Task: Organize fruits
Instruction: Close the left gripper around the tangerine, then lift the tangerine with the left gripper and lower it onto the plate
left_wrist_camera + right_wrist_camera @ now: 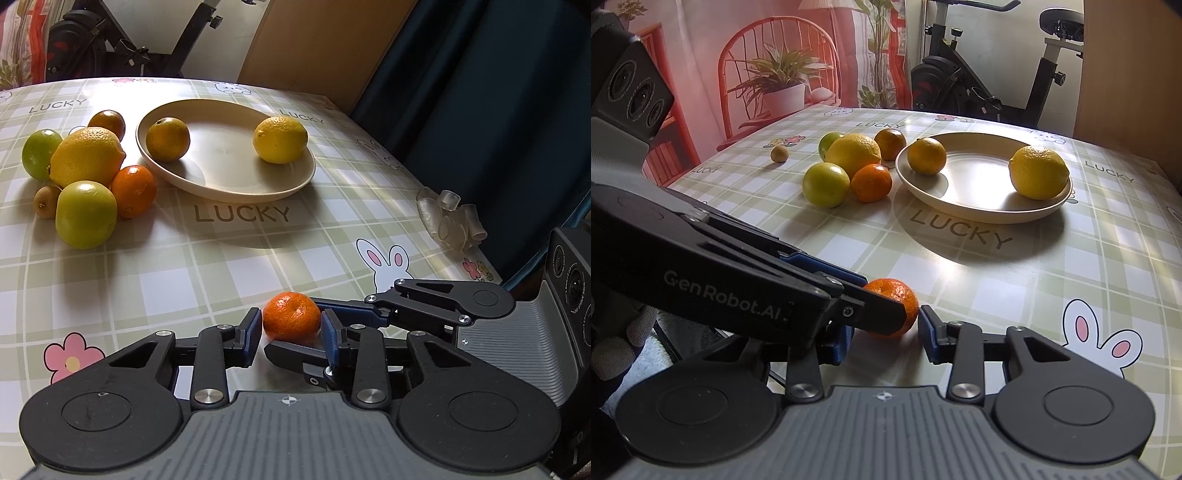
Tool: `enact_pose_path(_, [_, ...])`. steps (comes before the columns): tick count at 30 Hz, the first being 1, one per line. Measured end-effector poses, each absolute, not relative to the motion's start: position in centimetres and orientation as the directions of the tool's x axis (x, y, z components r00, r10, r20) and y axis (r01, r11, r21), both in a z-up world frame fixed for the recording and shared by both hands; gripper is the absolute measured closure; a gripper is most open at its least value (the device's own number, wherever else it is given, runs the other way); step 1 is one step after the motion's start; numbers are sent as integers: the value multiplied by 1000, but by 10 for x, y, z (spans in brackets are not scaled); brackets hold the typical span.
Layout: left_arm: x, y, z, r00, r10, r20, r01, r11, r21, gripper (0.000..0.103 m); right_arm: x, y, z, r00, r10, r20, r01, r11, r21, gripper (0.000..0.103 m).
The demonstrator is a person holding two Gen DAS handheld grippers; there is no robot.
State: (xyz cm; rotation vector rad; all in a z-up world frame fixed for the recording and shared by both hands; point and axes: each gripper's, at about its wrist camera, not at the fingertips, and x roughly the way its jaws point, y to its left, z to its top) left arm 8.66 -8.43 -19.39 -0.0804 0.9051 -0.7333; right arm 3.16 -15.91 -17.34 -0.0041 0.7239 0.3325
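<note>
Mandarin (pixel 291 316), round and dimpled, is sitting on the glossy checked tablecloth (pixel 221 266) between your left gripper (pixel 291 328) pads, which are bracketing it without visibly clamping; your right gripper (pixel 886 325), likewise spread, is crowding it too. Smooth beige plate (pixel 229 184) is waiting at twelve o'clock, far.

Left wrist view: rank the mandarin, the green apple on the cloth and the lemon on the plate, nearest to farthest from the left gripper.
1. Mandarin, between the left gripper fingers.
2. Green apple, front of the pile, left.
3. Lemon, plate's right side.
</note>
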Motion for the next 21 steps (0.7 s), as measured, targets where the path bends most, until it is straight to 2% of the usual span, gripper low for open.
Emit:
enact_pose_path(8, [91, -90, -177, 451, -602, -659, 578, 760, -297, 69, 42, -160, -159, 725, 285, -627, -305, 949, 78, 63])
enact_pose_path(21, [157, -106, -116, 566, -582, -584, 568, 789, -237, 69, 114, -179, -109, 805, 283, -522, -295, 954, 62, 63])
